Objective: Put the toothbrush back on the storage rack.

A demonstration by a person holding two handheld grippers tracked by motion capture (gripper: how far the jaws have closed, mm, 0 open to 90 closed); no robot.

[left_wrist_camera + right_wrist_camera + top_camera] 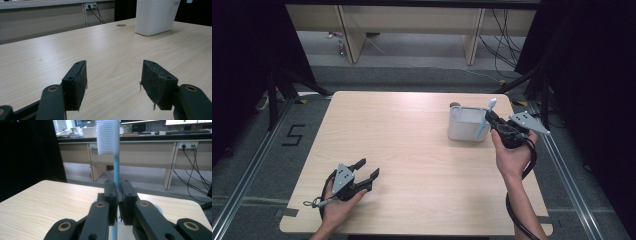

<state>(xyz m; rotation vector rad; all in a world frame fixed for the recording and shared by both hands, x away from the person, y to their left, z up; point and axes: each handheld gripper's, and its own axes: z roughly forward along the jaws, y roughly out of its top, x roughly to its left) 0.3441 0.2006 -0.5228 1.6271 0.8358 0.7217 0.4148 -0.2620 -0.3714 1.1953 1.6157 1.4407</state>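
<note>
We see the right gripper (117, 195) pinching a slim blue-handled toothbrush (115, 152), white bristle block up, just above the ribbed white plastic cup (467, 123). Well away from the cup, the left gripper (113, 82) rests spread over pale wood-grain table (412, 150).

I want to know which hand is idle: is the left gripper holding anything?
No: in the left gripper view the left gripper stands open, with bare table between its jaws.

Black tongs (367, 169) with brass-ringed pivots, grey three-cornered plates, black trailing cables; forearms apparently bare.
</note>
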